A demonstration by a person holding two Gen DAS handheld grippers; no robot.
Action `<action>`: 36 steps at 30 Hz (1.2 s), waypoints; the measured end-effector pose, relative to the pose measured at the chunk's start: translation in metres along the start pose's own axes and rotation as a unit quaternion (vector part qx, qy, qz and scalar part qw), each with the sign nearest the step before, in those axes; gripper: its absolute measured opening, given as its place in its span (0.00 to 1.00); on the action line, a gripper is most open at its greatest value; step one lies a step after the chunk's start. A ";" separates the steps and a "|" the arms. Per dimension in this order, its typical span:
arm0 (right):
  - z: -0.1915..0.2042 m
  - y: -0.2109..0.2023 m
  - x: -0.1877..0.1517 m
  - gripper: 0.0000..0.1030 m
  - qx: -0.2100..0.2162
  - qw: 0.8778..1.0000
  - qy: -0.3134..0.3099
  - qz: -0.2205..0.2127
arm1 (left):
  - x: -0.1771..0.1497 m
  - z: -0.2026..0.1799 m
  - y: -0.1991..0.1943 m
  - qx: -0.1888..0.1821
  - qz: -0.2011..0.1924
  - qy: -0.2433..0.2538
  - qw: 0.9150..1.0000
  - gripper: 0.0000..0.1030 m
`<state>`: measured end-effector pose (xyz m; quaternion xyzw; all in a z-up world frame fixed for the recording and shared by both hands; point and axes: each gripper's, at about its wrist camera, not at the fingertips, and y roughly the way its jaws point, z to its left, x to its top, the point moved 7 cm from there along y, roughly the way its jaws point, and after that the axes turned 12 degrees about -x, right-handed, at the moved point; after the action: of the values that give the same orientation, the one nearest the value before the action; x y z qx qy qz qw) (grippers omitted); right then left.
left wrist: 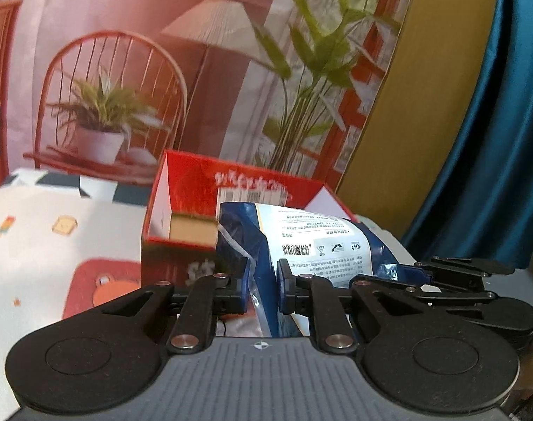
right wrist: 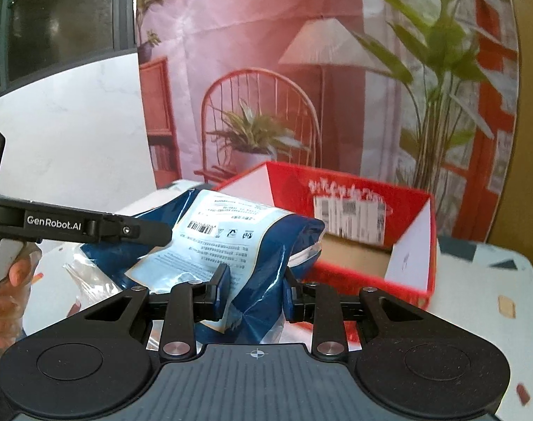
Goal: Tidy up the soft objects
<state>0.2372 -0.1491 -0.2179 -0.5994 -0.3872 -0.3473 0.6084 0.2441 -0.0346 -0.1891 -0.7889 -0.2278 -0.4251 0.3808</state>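
A blue and white soft plastic package [left wrist: 312, 245] with a barcode label is held in the air in front of an open red box [left wrist: 182, 210]. My left gripper [left wrist: 263, 284] is shut on the package's near edge. My right gripper [right wrist: 256, 287] is shut on the same package [right wrist: 231, 242] from the other end. The left gripper's arm [right wrist: 91, 226] shows at the left of the right wrist view. The right gripper's linkage [left wrist: 459, 280] shows at the right of the left wrist view. The red box [right wrist: 354, 217] has white inner walls and a brown floor.
The table wears a white cloth [left wrist: 38, 238] with cartoon prints. A printed backdrop [right wrist: 266, 70] of a chair, lamp and plants hangs behind the box. A blue curtain [left wrist: 505, 122] hangs at the right. A hand [right wrist: 7, 301] holds the left gripper.
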 end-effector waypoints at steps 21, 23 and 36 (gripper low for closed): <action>-0.035 0.066 0.058 0.27 0.023 0.997 -0.069 0.011 | 0.068 0.002 0.067 0.028 0.010 0.075 0.997 0.16; -0.038 0.073 0.059 0.27 0.029 0.996 -0.086 0.021 | 0.070 0.008 0.076 0.028 0.016 0.071 0.997 0.16; -0.049 0.130 0.059 0.25 0.009 0.992 -0.117 0.050 | 0.074 0.052 0.129 0.040 0.064 0.013 0.997 0.16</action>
<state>0.3823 -0.1905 -0.2241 -0.6489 -0.4287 -0.2406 0.5808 0.3975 -0.0690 -0.1967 -0.7803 -0.1886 -0.4008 0.4415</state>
